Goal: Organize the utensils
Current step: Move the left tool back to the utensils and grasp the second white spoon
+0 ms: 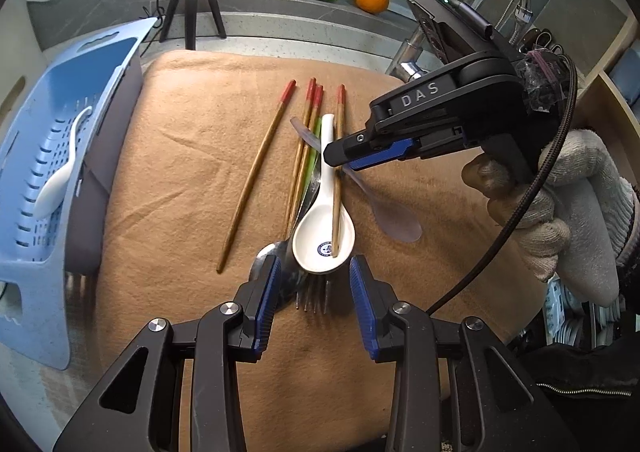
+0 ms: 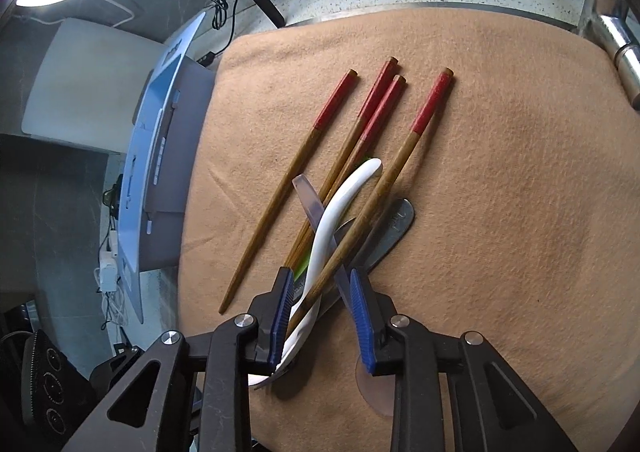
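While ribbed blue pads of right gripper (image 2: 320, 316) straddle glossy white ceramic spoon (image 2: 340, 208) and wooden chopstick (image 2: 384, 188), contact unclear | left gripper (image 1: 314, 284) gapes empty above spoon bowl | fork (image 1: 316, 298) mostly hidden beneath.

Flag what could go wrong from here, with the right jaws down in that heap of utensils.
1. The right gripper straddles the white spoon, a chopstick and the translucent spoon at once; closing may pinch several or flick one away.
2. That chopstick rests in the white spoon's bowl, so lifting either could roll the other off the towel.
3. The left gripper hovers open over the fork, close enough to collide.
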### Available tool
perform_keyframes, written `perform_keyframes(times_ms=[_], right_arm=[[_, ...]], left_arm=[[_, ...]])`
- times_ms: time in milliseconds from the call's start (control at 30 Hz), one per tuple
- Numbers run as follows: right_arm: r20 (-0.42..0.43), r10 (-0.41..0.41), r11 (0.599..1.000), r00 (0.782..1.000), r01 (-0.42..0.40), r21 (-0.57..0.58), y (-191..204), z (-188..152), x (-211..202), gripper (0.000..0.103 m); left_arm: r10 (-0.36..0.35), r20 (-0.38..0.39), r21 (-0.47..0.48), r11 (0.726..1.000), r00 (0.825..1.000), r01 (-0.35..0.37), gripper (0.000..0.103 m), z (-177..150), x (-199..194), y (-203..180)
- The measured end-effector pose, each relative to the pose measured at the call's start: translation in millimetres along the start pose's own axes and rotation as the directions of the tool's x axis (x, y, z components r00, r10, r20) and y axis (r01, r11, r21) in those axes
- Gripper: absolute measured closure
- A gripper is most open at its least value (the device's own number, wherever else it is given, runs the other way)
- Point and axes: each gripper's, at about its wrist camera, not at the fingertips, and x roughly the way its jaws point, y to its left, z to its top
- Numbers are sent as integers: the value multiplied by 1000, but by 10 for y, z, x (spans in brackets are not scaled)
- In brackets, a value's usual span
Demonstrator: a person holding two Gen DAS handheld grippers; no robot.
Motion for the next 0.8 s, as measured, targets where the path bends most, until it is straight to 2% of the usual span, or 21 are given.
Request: perform_keyframes(times_ms=[67, 367, 567, 800], right_arm=[[-1, -12, 1000, 1000, 12, 0, 7, 3, 18, 80], [-5, -40, 999, 999, 40, -21, 4, -3, 10, 88], [-4, -43, 999, 999, 43, -21, -24, -6, -7, 88], [-7, -56, 998, 998, 56, -34, -48, -4, -30, 89]], left_arm=[[2, -3, 8, 1000, 1000, -2, 66, 2, 25, -20], [11, -20, 22, 1000, 1000, -11, 66, -15, 143, -54], [26, -28, 30, 999, 999, -25, 66, -19, 196, -79], [11, -31, 49, 999, 999, -9, 66, -25, 190, -120]])
